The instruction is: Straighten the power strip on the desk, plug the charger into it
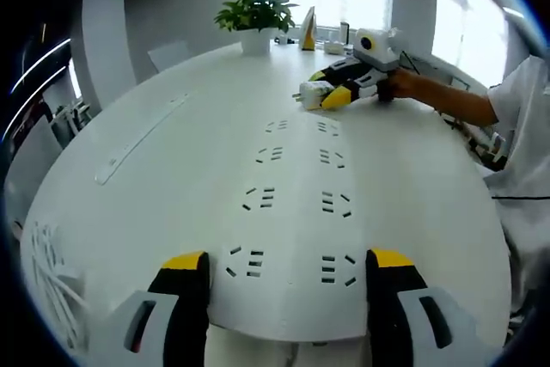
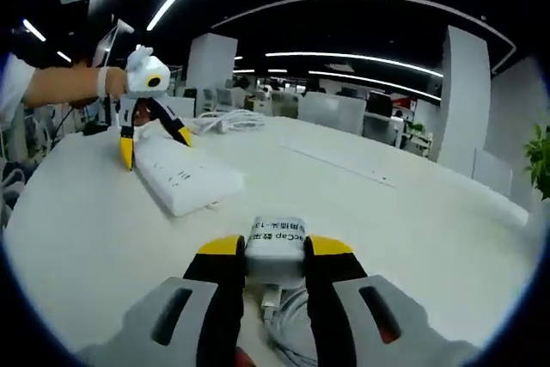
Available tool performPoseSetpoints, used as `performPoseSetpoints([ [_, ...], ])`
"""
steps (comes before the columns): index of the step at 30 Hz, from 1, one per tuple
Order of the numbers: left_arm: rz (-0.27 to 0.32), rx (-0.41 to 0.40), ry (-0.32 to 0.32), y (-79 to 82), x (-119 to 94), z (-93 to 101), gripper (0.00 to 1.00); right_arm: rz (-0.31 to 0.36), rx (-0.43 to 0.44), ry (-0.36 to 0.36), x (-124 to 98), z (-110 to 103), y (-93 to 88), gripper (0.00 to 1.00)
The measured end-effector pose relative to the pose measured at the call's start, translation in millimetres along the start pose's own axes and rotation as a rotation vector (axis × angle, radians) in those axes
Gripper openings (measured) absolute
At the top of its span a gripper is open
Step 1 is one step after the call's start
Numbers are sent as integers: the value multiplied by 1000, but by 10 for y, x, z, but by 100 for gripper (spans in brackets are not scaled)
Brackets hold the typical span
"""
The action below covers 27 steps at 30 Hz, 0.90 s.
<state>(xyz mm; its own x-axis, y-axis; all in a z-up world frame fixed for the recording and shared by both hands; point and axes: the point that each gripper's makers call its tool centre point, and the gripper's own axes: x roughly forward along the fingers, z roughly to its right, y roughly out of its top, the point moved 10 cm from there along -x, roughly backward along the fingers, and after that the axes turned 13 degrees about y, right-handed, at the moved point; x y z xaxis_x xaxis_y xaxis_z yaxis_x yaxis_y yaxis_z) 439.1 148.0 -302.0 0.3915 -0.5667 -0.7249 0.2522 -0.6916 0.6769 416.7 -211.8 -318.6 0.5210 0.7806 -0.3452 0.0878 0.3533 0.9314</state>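
A: Strip?
B: One power strip (image 1: pixel 292 204) on the white desk (image 1: pixel 155 186), near end between the left gripper (image 1: pixel 288 268) jaws, long axis running straight away from them. Jaws spread wide, at the strip's sides; contact unclear.
A: Charger?
B: One charger (image 2: pixel 277 242), pinched in the right gripper (image 2: pixel 277 251), past the strip's far end, w/ cable (image 2: pixel 288 320) trailing.
A: Beyond?
B: One potted plant (image 1: pixel 255 16).

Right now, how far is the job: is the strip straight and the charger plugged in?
Not plugged in yet. The left claw is open around the power strip's near end, so straightening looks underway. The right claw is shut on the charger, away from the strip. Left: bring the charger over and push it into a socket.
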Motion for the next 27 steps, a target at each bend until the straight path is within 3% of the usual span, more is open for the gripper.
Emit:
performPoseSetpoints([
  [4,0,-1,0,-1,-1,5,75,-4,-20,57,-7,55,-5,27],
  [8,0,-2,0,0,1,2,75,-15,-27,70,-1,46,-2,27],
  [13,0,-2,1,1,7,-10,75,-46,-31,40,33,33,-41,30],
  [20,-1,-2,2,3,6,1,75,6,7,-19,47,-6,100,36],
  [24,2,-3,2,2,4,9,75,38,112,-81,56,-19,27,36],
  [27,4,-5,3,1,6,6,75,23,117,-86,59,-43,-8,36],
])
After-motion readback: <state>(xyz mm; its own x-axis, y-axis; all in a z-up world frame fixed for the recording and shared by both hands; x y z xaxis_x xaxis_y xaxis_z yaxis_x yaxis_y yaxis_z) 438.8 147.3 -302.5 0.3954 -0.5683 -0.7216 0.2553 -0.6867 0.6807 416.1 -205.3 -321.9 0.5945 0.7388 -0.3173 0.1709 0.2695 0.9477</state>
